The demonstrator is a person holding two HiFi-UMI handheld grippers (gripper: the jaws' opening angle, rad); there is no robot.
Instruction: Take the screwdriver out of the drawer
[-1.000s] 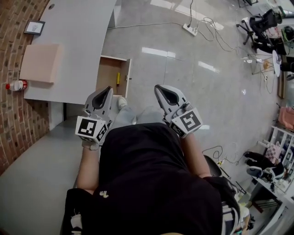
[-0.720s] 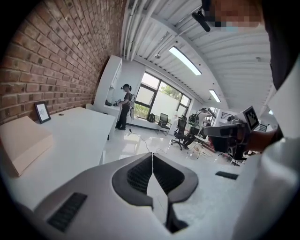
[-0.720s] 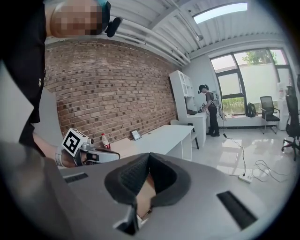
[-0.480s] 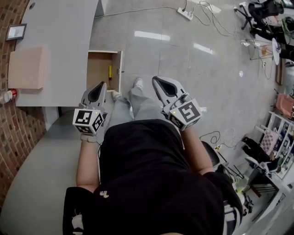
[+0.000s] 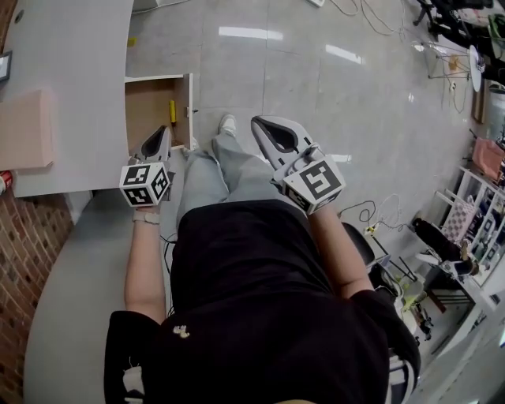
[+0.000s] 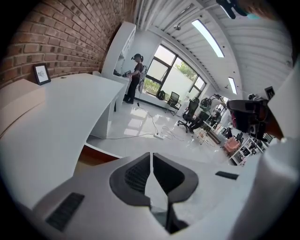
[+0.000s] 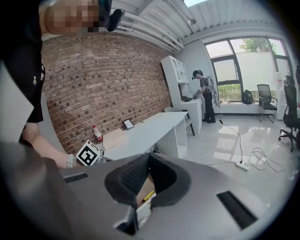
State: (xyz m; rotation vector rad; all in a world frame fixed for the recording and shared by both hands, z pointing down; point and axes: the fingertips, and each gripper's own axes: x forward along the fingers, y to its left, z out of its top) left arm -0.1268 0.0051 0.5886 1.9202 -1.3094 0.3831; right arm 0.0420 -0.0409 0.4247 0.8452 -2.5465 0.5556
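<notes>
A yellow-handled screwdriver (image 5: 173, 110) lies in the open wooden drawer (image 5: 146, 106) under the white desk (image 5: 71, 79). My left gripper (image 5: 163, 129) is shut and empty, its tip at the drawer's near edge, just short of the screwdriver. In the left gripper view the shut left gripper (image 6: 151, 153) points over the drawer's wooden edge (image 6: 96, 155) and the floor. My right gripper (image 5: 256, 122) is shut and empty, held over the person's legs to the right of the drawer. In the right gripper view, the screwdriver (image 7: 148, 195) shows through the gap below the right gripper (image 7: 149, 155).
A cardboard box (image 5: 24, 126), a small picture frame (image 5: 3, 67) and a red-capped bottle (image 5: 4, 180) sit on the desk by the brick wall. The person's legs and a white shoe (image 5: 227, 124) are beside the drawer. Cables (image 5: 371, 16) lie on the tiled floor.
Both grippers have sunk lower and nearer the drawer. The left one now reaches the drawer's near edge. Both stay shut.
</notes>
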